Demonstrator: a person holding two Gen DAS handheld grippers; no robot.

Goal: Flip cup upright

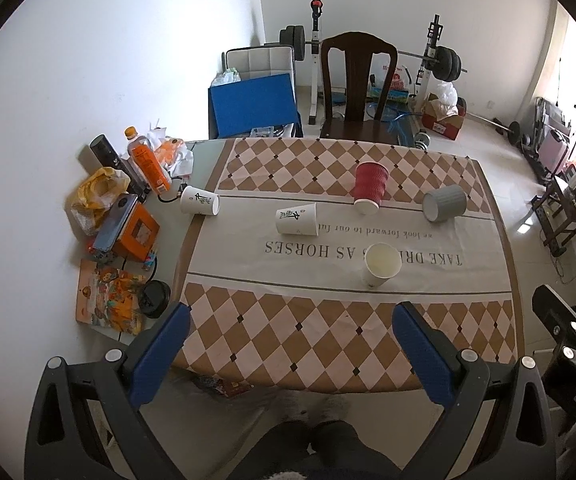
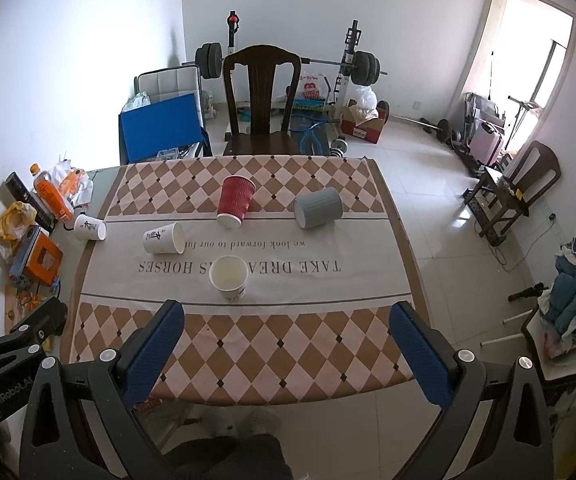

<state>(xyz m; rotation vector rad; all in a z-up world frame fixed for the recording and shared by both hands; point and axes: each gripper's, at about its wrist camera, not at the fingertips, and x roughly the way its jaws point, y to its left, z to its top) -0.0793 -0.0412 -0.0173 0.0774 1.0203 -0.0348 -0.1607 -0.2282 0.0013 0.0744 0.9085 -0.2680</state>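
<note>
Left gripper (image 1: 292, 316) and right gripper (image 2: 288, 314) both hang spread wide, holding nothing, at the near edge of the tablecloth (image 2: 288, 344). One white cup (image 2: 229, 278) stands upright mid-cloth; behind it, white (image 2: 163, 238), red (image 2: 235, 200) and grey (image 2: 318, 208) cups lie tipped.

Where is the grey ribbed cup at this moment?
The grey ribbed cup lies on its side on the right part of the tablecloth, just right of the red cup and toward the wooden chair, in both views.
</note>
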